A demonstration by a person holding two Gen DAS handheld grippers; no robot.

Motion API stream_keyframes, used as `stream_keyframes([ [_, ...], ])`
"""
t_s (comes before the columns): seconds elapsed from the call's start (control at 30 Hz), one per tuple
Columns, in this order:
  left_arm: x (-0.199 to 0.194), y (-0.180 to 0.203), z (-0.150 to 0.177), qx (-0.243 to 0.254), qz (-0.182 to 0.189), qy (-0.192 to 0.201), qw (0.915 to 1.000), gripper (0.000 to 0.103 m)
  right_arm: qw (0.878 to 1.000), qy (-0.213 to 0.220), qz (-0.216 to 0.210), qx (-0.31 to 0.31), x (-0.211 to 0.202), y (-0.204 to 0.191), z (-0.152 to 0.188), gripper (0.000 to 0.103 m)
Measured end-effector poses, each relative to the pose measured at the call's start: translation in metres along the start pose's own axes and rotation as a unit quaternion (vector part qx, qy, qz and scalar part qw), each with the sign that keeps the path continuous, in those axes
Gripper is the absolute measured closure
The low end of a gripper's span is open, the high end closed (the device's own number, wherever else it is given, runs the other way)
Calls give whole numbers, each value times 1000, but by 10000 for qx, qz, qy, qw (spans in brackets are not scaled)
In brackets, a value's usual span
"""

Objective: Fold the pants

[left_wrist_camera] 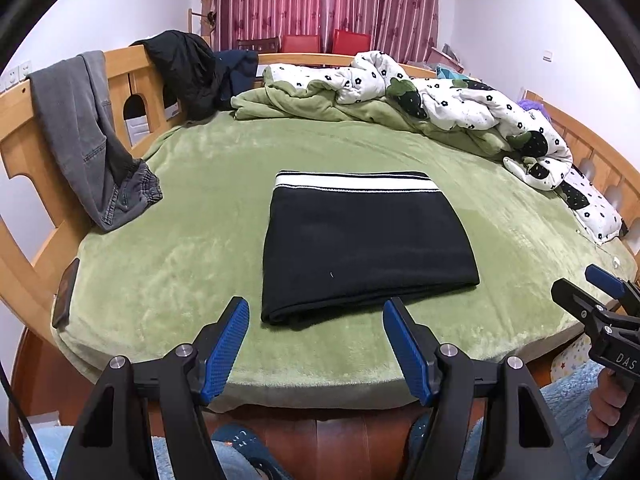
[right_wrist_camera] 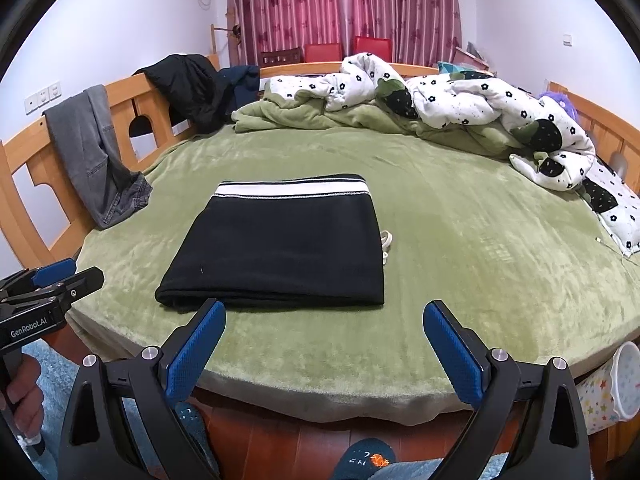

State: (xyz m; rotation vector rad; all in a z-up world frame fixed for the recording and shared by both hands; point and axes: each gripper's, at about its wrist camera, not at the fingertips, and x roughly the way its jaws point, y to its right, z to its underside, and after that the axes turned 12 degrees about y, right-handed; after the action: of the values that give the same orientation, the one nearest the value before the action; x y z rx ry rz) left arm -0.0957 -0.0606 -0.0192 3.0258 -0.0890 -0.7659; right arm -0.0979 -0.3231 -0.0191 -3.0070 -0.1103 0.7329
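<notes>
- Black pants [left_wrist_camera: 368, 244], folded into a neat rectangle with the white-striped waistband on the far side, lie flat on the green blanket [left_wrist_camera: 192, 240] covering the bed.
- Left gripper [left_wrist_camera: 316, 344] hovers at the near bed edge, blue fingers apart, holding nothing.
- Right gripper [right_wrist_camera: 324, 348] likewise, fingers spread wide and empty.
- Grey jeans [left_wrist_camera: 88, 132] hang over the wooden bed frame [left_wrist_camera: 124, 64].

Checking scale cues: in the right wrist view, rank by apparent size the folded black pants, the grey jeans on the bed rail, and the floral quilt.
1. Floral quilt, spanning the far side of the bed.
2. Folded black pants.
3. Grey jeans.
The pants lie nearest the camera, which enlarges them; their lead over the jeans is unsure.
</notes>
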Motion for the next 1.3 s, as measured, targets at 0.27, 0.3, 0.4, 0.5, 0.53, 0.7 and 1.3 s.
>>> stream_keyframes([
  [0.27,0,1,2,23,-71,-9,10000,35,10000,-18,16,63,-1,3,0,5],
  [0.3,0,0,2,20,-63,-16,10000,35,10000,-19,19,63,0,3,0,5],
  [0.4,0,0,2,34,-46,1,10000,35,10000,-33,31,69,0,5,0,5],
  [0.5,0,1,2,52,-74,11,10000,35,10000,-32,53,75,0,4,0,5],
  [0.53,0,1,3,63,-71,12,10000,35,9999,-33,56,78,0,4,0,5],
  [0.7,-1,3,3,53,-81,12,10000,35,10000,-21,57,77,0,5,0,5],
  [1.3,-1,3,2,54,-76,15,10000,35,9999,-39,71,78,2,9,2,5],
])
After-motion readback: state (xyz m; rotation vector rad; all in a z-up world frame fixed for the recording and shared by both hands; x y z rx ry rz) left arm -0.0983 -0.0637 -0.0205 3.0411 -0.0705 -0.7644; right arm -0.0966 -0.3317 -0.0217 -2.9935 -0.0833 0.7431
